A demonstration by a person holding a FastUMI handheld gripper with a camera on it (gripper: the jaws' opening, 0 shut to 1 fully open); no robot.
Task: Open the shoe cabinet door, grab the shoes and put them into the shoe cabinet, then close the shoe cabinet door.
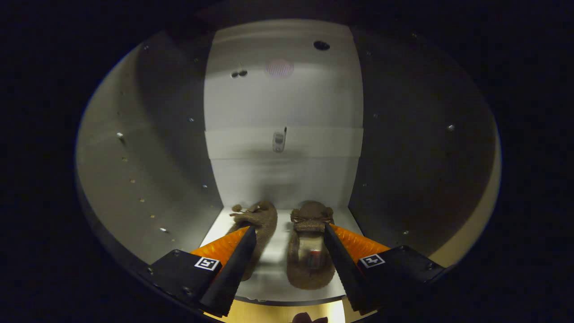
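Two brown fuzzy slippers with bows (309, 242) lie side by side, toes to the far wall, on the pale shelf (278, 269) inside the white shoe cabinet (282, 103); tongs (289, 235) spread, gripping nothing, apparently freed for the door.

The one view rides on the gripper (287, 235) and looks forward along its two fingers, which spread apart at the near end of the picture. It faces straight into the open shoe cabinet (282, 107), at about the level of the shelf (280, 258), slightly above it and tipped down. It sits close: both side walls curve around the lens, and the back panel (282, 179) stands near, just beyond the shoes (309, 251) lying between the fingers.
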